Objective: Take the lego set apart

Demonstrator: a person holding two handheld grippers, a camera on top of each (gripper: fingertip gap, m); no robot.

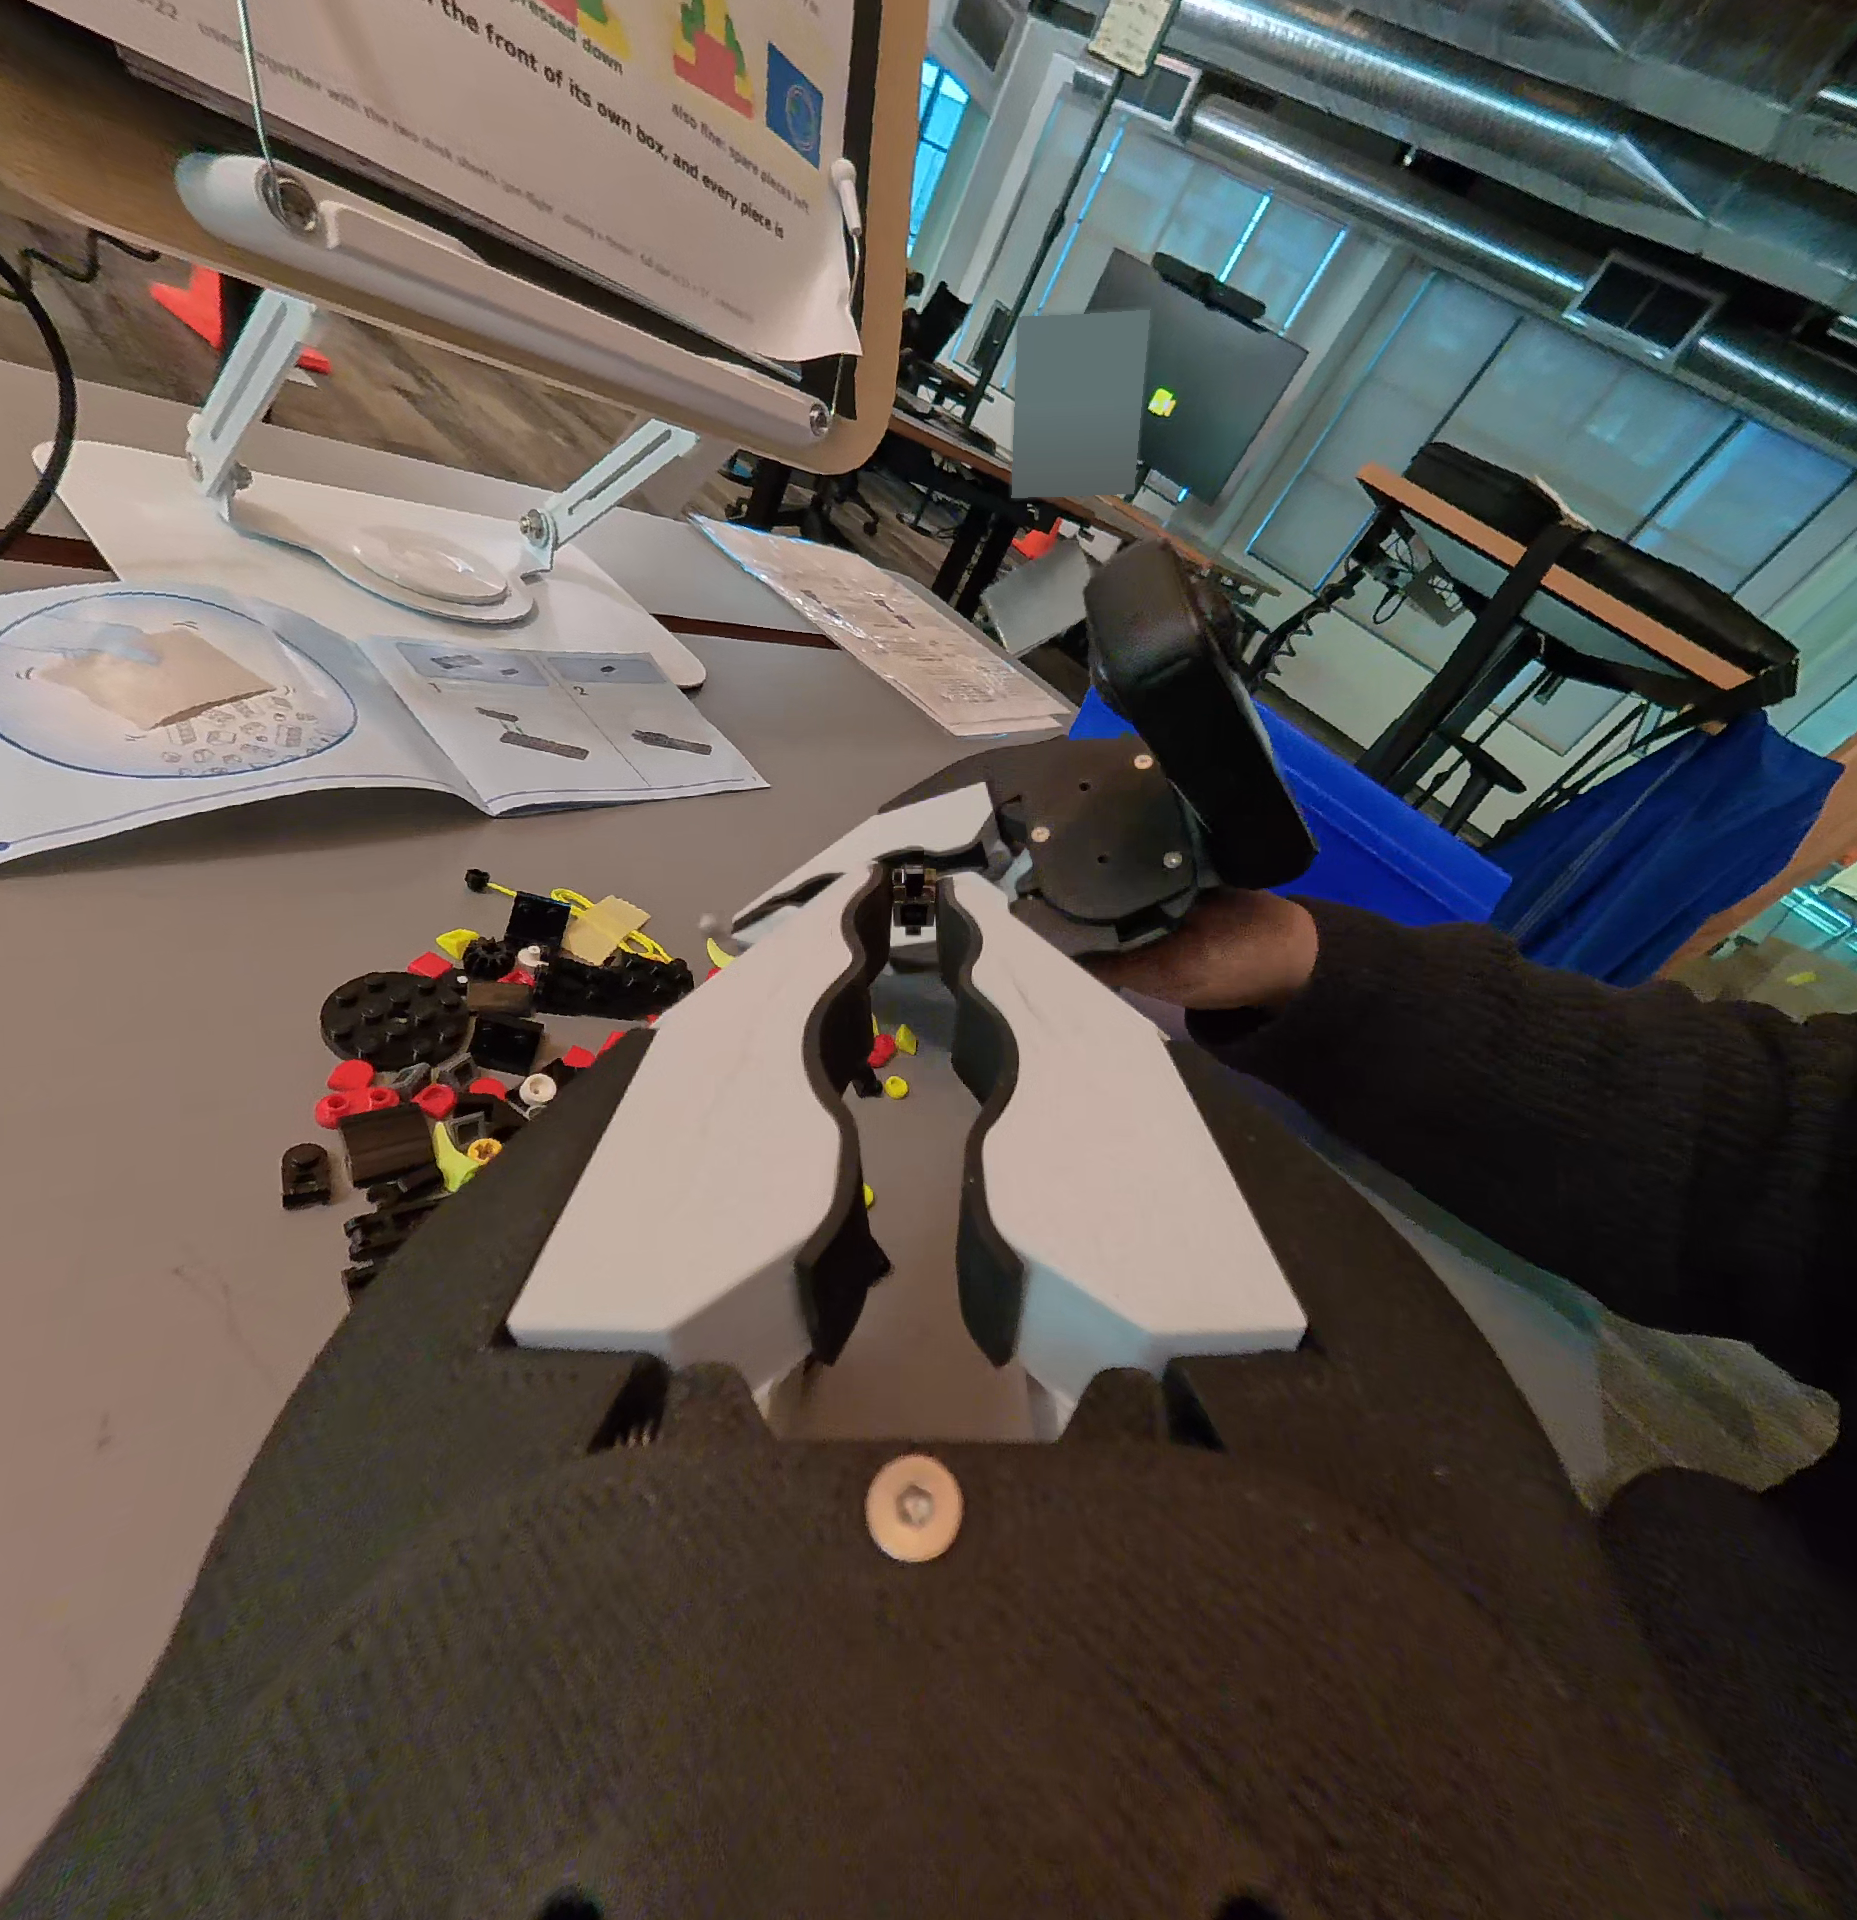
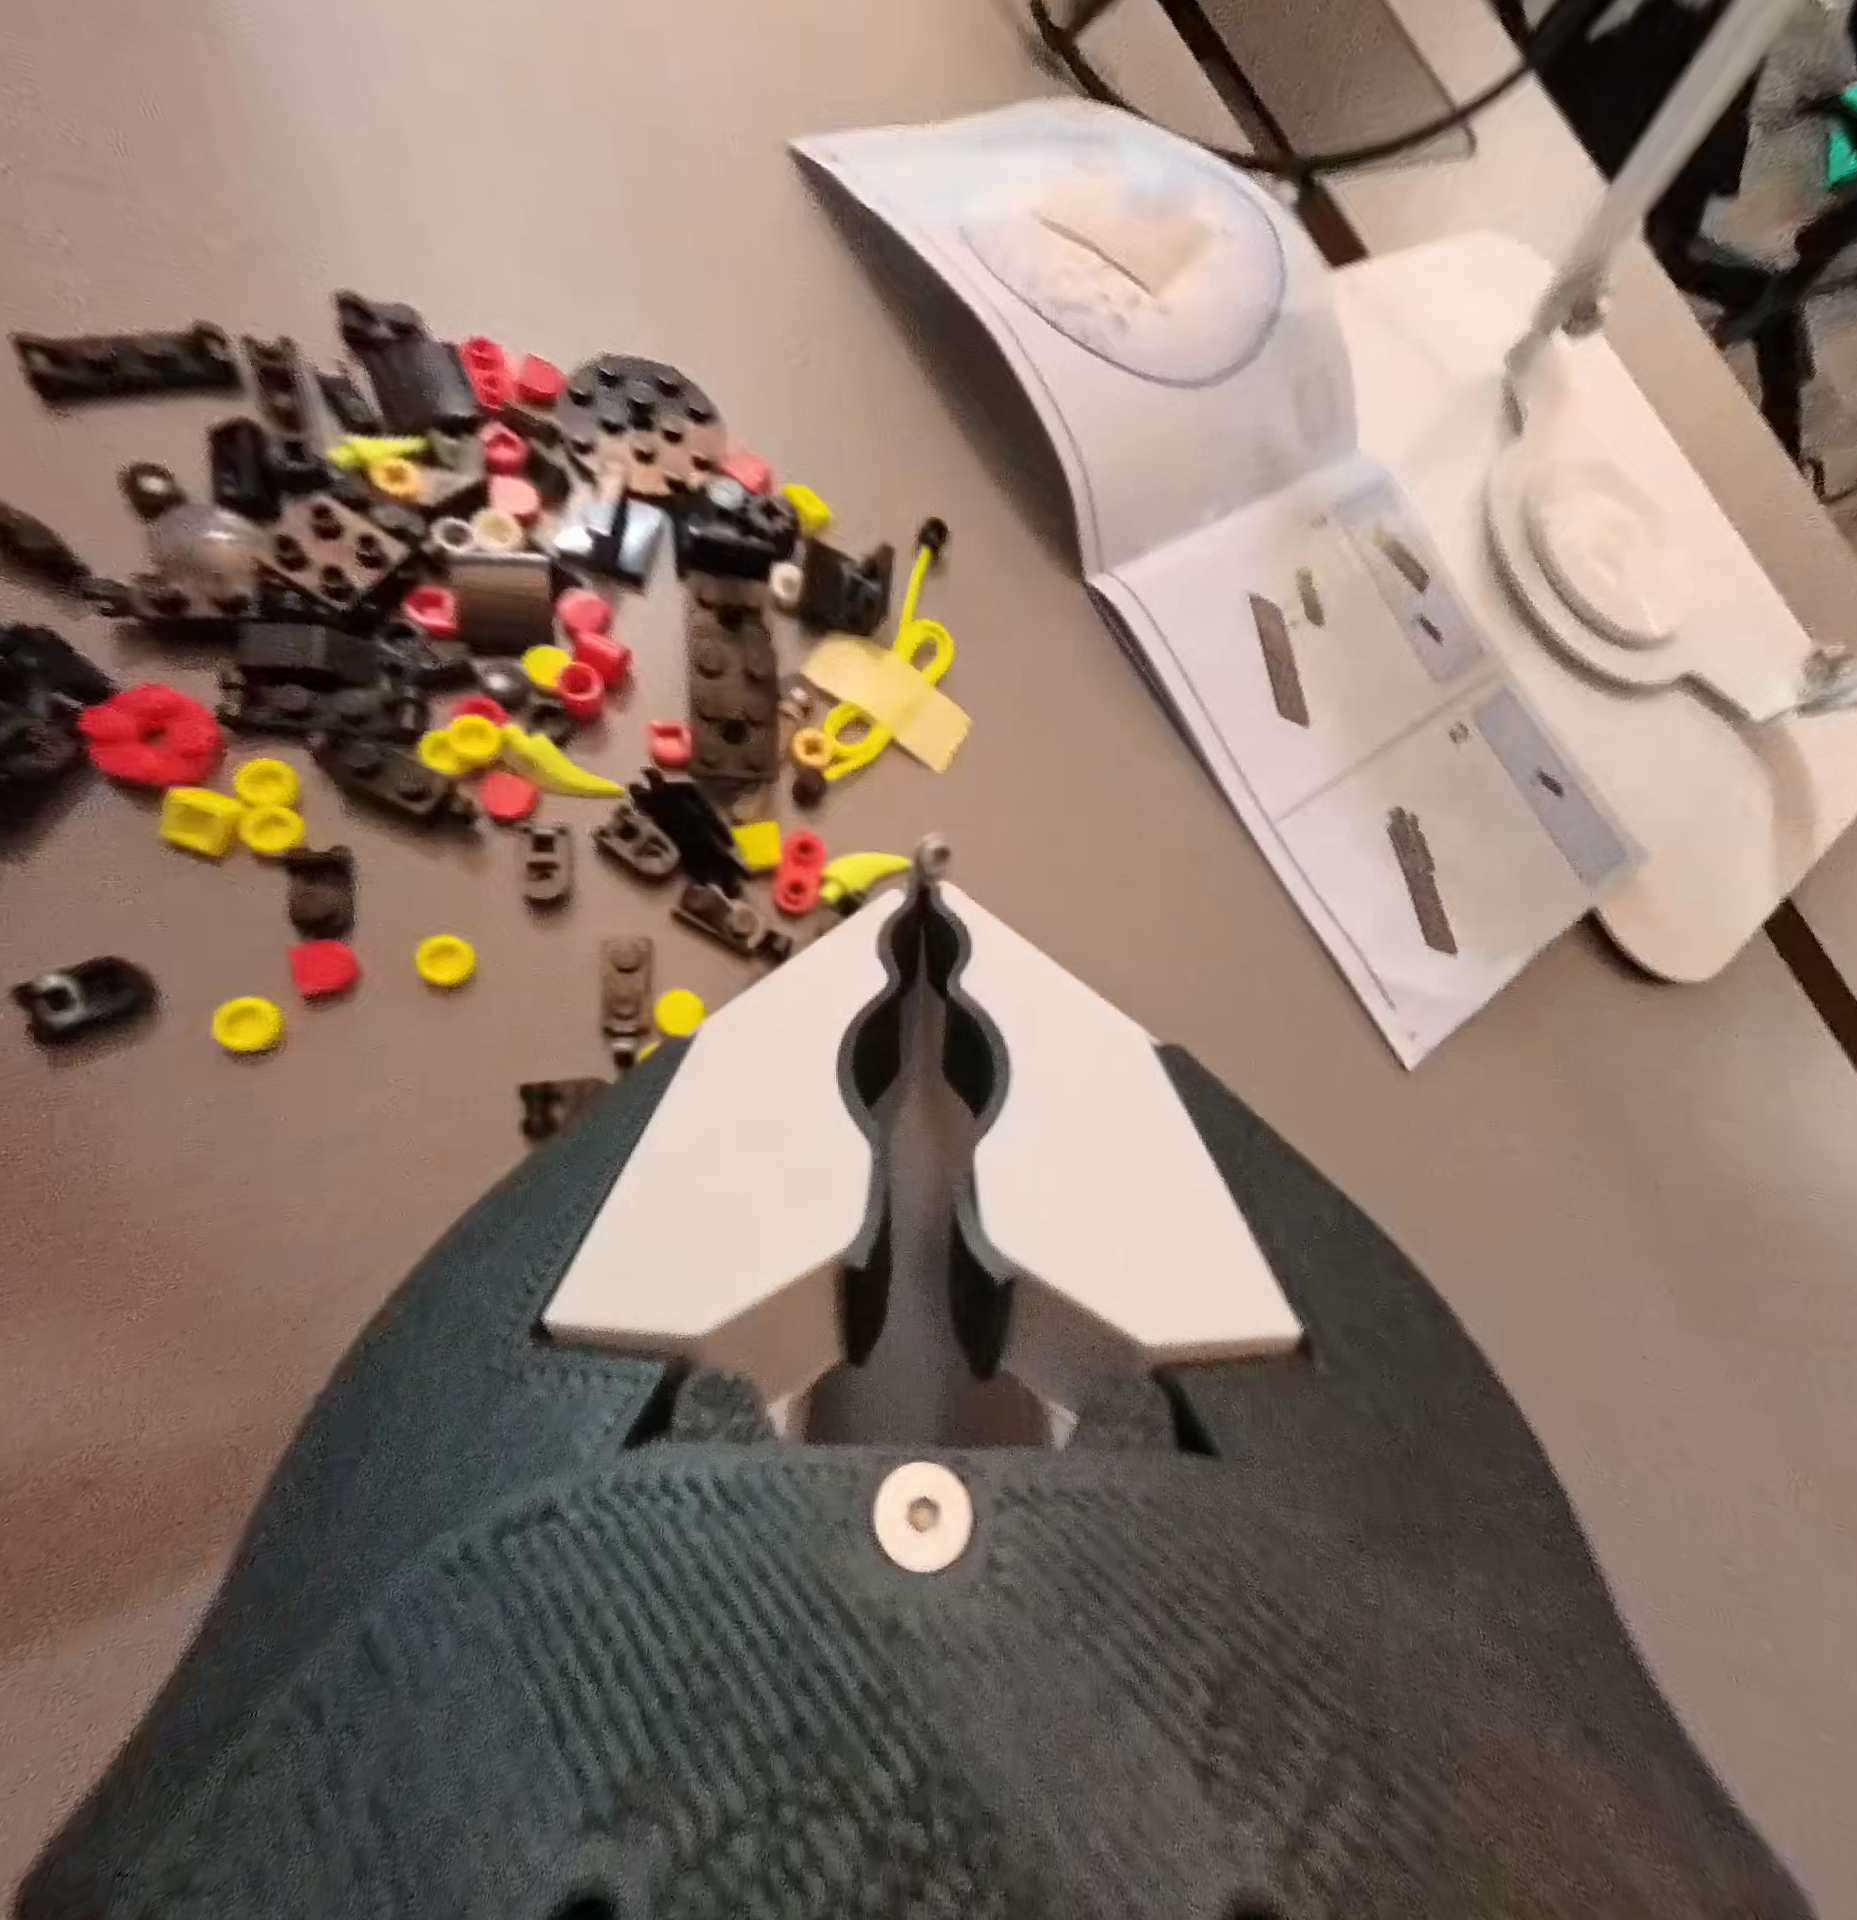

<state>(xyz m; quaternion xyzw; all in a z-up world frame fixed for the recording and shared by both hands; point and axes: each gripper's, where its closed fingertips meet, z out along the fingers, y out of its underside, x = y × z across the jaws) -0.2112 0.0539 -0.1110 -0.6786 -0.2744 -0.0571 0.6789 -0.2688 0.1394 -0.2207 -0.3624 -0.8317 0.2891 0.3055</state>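
Note:
A pile of loose black, red and yellow lego pieces [image 2: 467,644] lies on the grey table [image 2: 1319,1351]; it also shows in the left wrist view [image 1: 467,1039]. My left gripper [image 1: 908,883] is shut on a small black lego piece [image 1: 909,902] and holds it above the table. My right gripper [image 2: 929,899] is shut on a tiny grey piece [image 2: 933,856] that sticks out past its tips, above the pile's near edge. In the left wrist view the right gripper [image 1: 742,920] reaches in from the right, just behind my left fingertips, held by a hand in a dark sleeve [image 1: 1526,1122].
An open instruction booklet [image 2: 1350,748] lies beside the pile, next to a white stand [image 1: 404,551] that holds a board with a printed sheet. A sheet in a plastic sleeve [image 1: 893,634] lies farther back. A blue bin [image 1: 1402,852] stands past the table edge. Tip to tip, the grippers are about 15 centimetres apart.

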